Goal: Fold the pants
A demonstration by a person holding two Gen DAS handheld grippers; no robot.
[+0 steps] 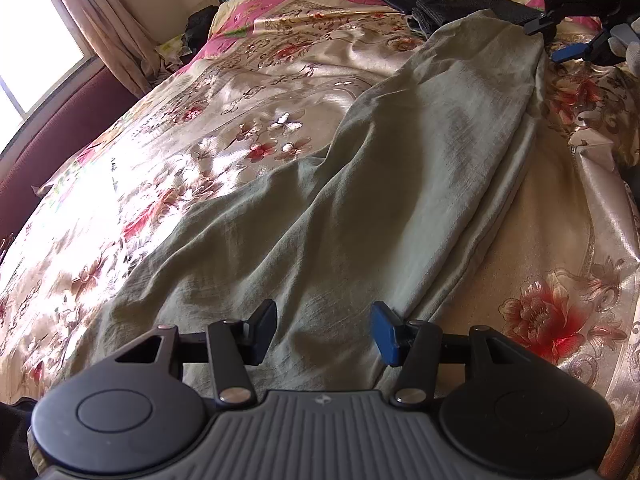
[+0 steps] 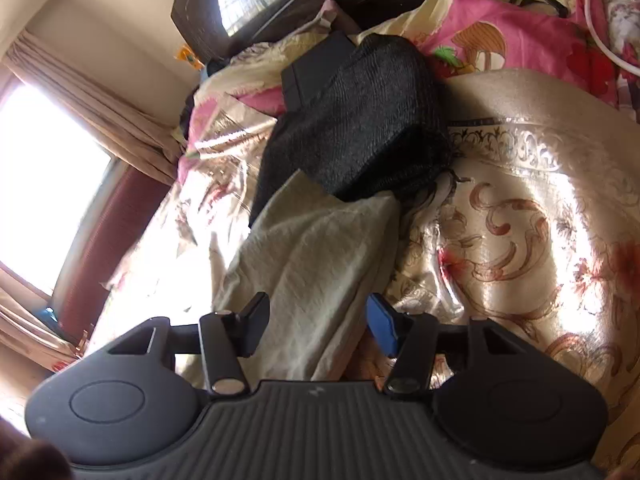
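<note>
Left hand-held gripper (image 1: pixel 324 332) sits low at the near end of the pale green pants (image 1: pixel 360 184), and I see its two fingers spread apart with the cloth lying between and under them, not pinched. The dark pad (image 1: pixel 262 330) is on the left and the blue pad (image 1: pixel 385 334) on the right, the blue one just beside the pants' folded right edge.

The pants lie stretched out on the bed, over a shiny floral bedspread (image 1: pixel 192 128) in cream, pink and red. From my left wrist view they run from the near middle away to the far right, broad and wrinkled near me and narrowing toward the far end. There the right hand-held gripper (image 1: pixel 560 46) shows at the far right, just at the narrow end of the pants, though I cannot tell from this view whether it touches them.

From the right wrist view, the right hand-held gripper (image 2: pixel 318 322) also has its fingers apart, with the pale pants (image 2: pixel 316 248) lying between them and reaching away from me. The far end of the pants in this view meets a dark knitted garment (image 2: pixel 360 128) heaped on the bedspread (image 2: pixel 520 208); the dark cloth overlaps that end. A black box-like object (image 2: pixel 312 68) rests against the far side of the dark garment.

A curtain (image 1: pixel 104 28) hangs by a bright window (image 1: pixel 36 36) at the far left.
</note>
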